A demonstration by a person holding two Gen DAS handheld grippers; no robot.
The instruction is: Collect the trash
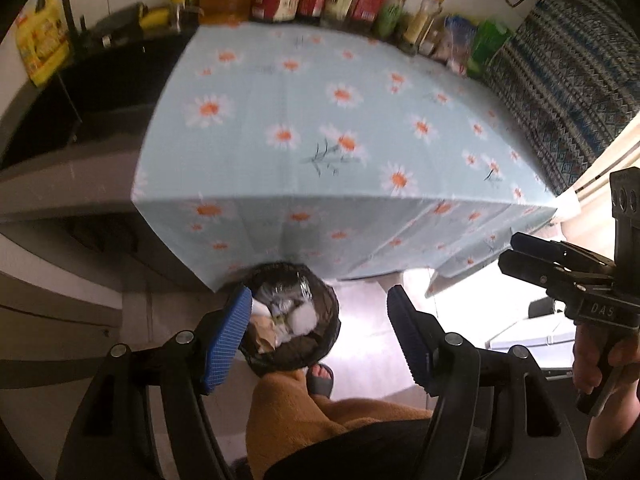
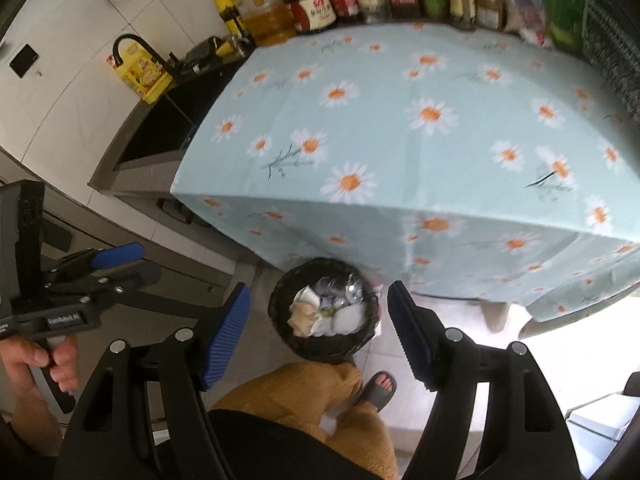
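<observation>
Left gripper (image 1: 316, 336) and right gripper (image 2: 318, 334): jaws wide, nothing between the pads. Below them the lined bin (image 2: 324, 312) holds the trash (image 2: 328, 314), against the daisy tablecloth (image 2: 400, 128). Risk: a foot (image 2: 380, 390) beside the bin could tip it. Crumpled contents are probably paper and plastic; blur prevents certainty.

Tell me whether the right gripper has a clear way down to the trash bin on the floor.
Probably yes. The right gripper is open and empty, and the trash bin stands uncovered below it beside the table; only the person's knee sits close by.
</observation>
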